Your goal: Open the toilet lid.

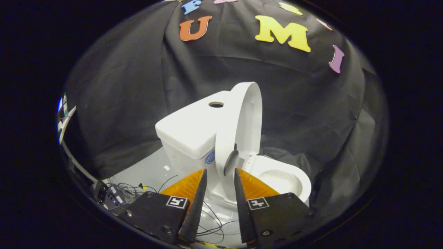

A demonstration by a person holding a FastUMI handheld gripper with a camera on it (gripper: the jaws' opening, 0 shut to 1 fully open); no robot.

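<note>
Gripper (220, 170) parted, straddling raised toilet lid (242, 121).

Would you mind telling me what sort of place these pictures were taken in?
Probably a staged recording booth, not a real bathroom: a white toilet stands before draped black cloth, with loose cables beside it. The hand-held gripper is open.

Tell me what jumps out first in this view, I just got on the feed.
The white toilet lid stands raised, nearly upright against the tank, just ahead of the fingers. The gripper is open, the lid's lower edge in the gap between its fingers, neither clearly pressing it. Beyond the fingers, beside the lid, the bowl lies uncovered.
</note>
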